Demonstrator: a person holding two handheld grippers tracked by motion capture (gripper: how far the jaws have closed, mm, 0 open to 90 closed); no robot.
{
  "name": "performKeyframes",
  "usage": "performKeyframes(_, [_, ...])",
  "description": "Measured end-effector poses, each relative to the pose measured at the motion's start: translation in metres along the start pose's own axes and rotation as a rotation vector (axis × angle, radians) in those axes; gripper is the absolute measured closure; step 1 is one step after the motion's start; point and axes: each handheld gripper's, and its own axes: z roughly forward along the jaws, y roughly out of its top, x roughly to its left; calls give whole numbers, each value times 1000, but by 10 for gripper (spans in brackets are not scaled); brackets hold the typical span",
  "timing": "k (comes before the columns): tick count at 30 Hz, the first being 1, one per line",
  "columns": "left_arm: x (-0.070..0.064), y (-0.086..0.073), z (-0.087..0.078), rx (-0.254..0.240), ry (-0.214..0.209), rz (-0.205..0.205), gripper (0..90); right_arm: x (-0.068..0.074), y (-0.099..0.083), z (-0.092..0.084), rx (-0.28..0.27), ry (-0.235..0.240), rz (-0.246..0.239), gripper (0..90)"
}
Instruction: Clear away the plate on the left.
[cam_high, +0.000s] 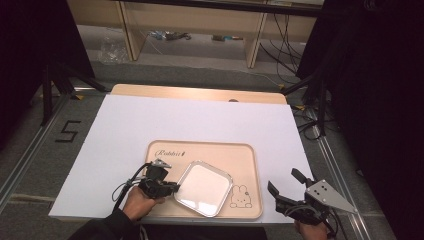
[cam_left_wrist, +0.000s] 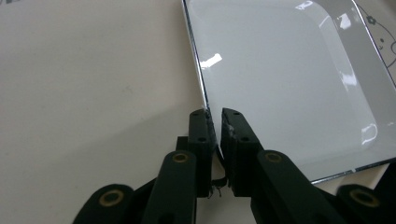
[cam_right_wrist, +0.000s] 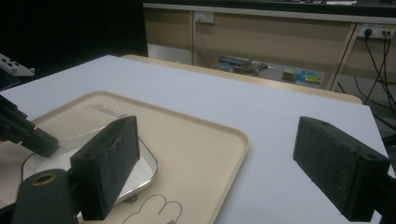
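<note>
A square silver plate (cam_high: 202, 189) with a white middle lies turned cornerwise on a beige tray (cam_high: 200, 150) that bears a rabbit drawing. My left gripper (cam_high: 172, 189) is at the plate's left edge. In the left gripper view its jaws (cam_left_wrist: 215, 114) straddle the plate's rim (cam_left_wrist: 201, 79), standing narrowly apart with a thin gap on the right pad's side. My right gripper (cam_high: 283, 180) hovers open off the tray's right front corner, with nothing between its wide-set pads (cam_right_wrist: 112, 163). From the right gripper view the plate (cam_right_wrist: 140, 172) and the left gripper (cam_right_wrist: 39, 140) show at the left.
The tray sits on a white sheet (cam_high: 150, 120) over a wooden table, close to the front edge. Black stands (cam_high: 50, 85) flank the table. Shelving and cables (cam_high: 280, 30) lie on the floor beyond the far edge.
</note>
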Motion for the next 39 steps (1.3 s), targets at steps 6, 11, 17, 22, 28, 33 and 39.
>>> performKeyframes(6, [-3, -8, -8, 24, -8, 10, 782, 0, 0, 0, 2, -1, -2, 152])
performKeyframes(11, [-8, -16, -14, 41, -11, 16, 750, 0, 0, 0, 3, -3, -1, 152])
performKeyframes(17, [-17, -24, -16, 33, -14, -6, 724, 0, 0, 0, 0, -2, -1, 151])
performKeyframes(22, [-20, -27, -17, 43, -40, -25, 709, 0, 0, 1, -2, -4, -5, 152])
performKeyframes(28, [-24, -29, -18, 37, -29, -14, 687, -1, 0, 1, -2, -5, -4, 152])
performKeyframes(33, [-26, -28, -19, 12, 1, 24, 599, 0, 0, 0, 1, -1, -1, 152])
performKeyframes(39, [-23, -25, -24, -13, 18, 16, 407, 0, 0, 0, 2, -3, -2, 152])
